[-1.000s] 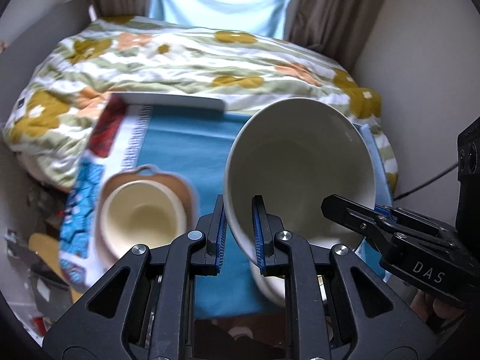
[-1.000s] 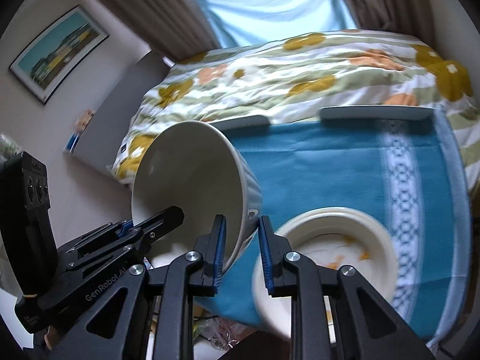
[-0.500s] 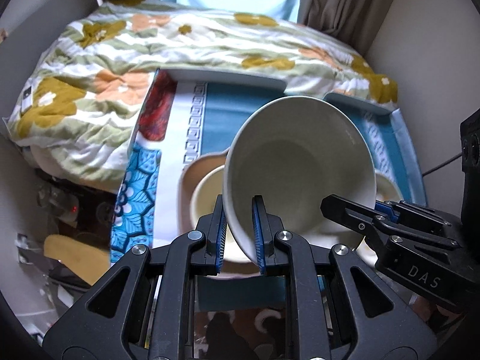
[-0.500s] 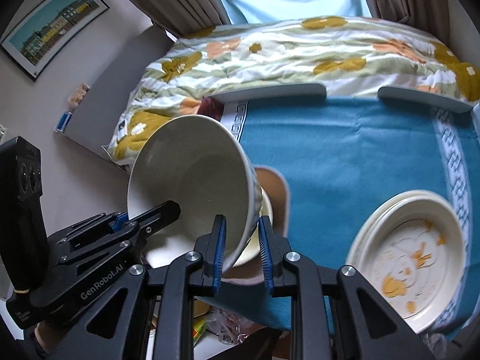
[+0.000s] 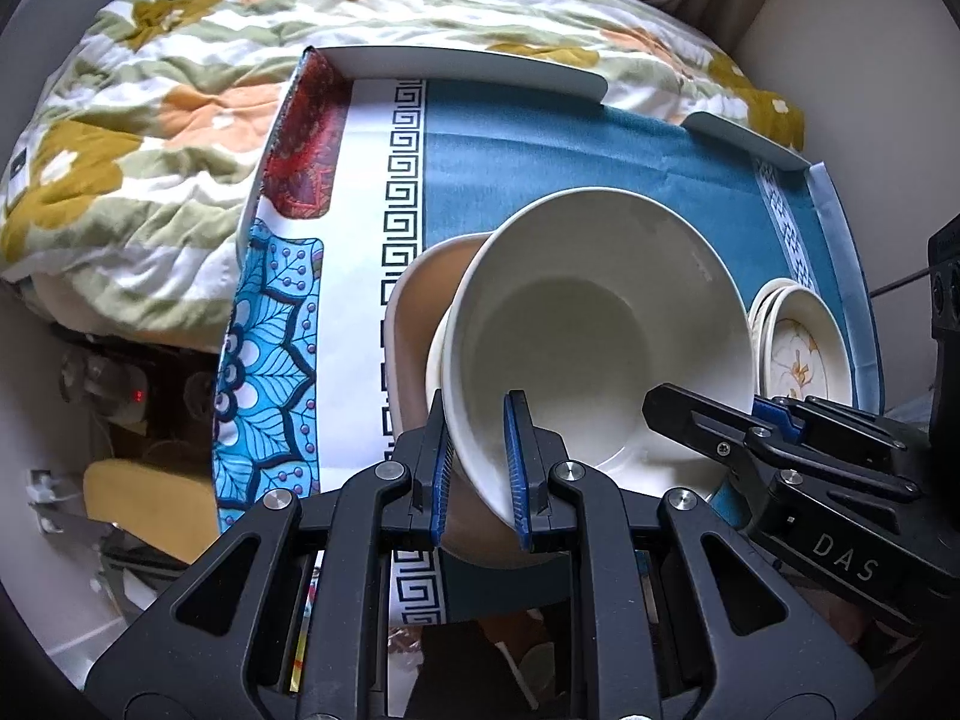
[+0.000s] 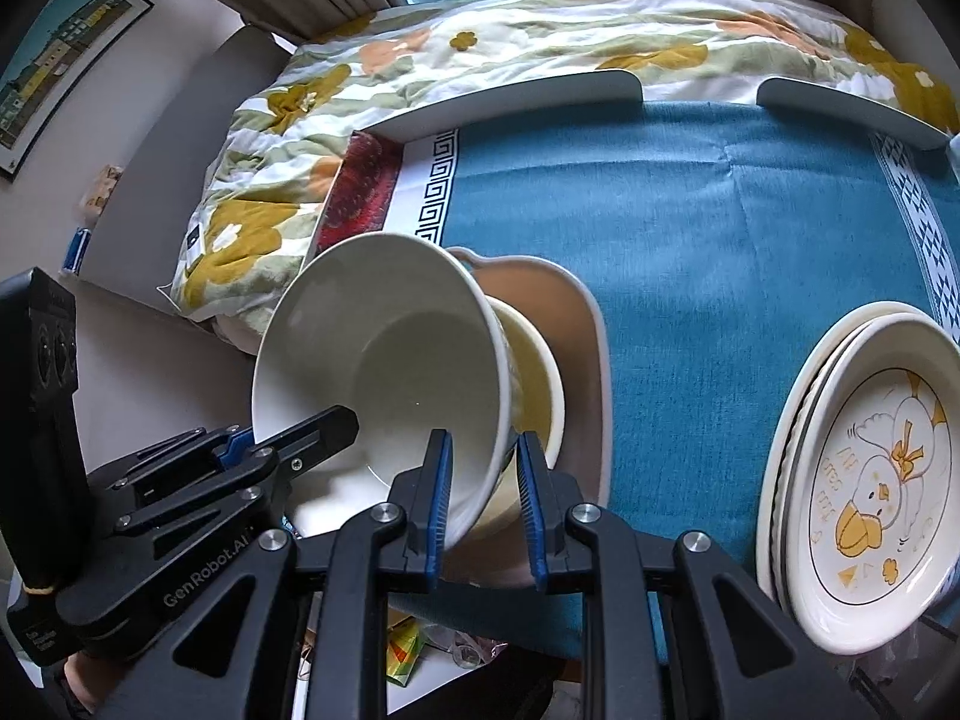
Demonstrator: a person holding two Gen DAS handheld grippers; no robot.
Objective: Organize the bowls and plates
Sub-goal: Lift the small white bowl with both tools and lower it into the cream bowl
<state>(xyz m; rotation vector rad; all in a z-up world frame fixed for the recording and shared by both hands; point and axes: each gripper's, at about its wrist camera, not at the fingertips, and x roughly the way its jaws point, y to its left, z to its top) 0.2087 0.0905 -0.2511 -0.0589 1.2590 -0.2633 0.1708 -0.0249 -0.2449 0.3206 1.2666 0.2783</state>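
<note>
Both grippers pinch the rim of one large white bowl point(image 5: 594, 324), seen also in the right wrist view point(image 6: 384, 360). My left gripper point(image 5: 477, 468) is shut on its near-left rim, my right gripper point(image 6: 480, 498) on its near-right rim. The bowl is tilted and sits low over a cream bowl point(image 6: 534, 378) that rests in a tan handled dish point(image 6: 576, 324) on the blue cloth. A stack of white plates with a duck drawing point(image 6: 870, 468) lies to the right, also visible in the left wrist view point(image 5: 804, 348).
The table wears a blue cloth point(image 6: 720, 228) with a patterned white border point(image 5: 360, 240). Grey rails point(image 6: 528, 96) edge its far side, with a floral quilt point(image 5: 150, 96) behind. The table's left edge drops to clutter on the floor point(image 5: 120, 396).
Both grippers have carried the white bowl left and down, from over the plates to just above the cream bowl in the tan dish. Both grips are unchanged.
</note>
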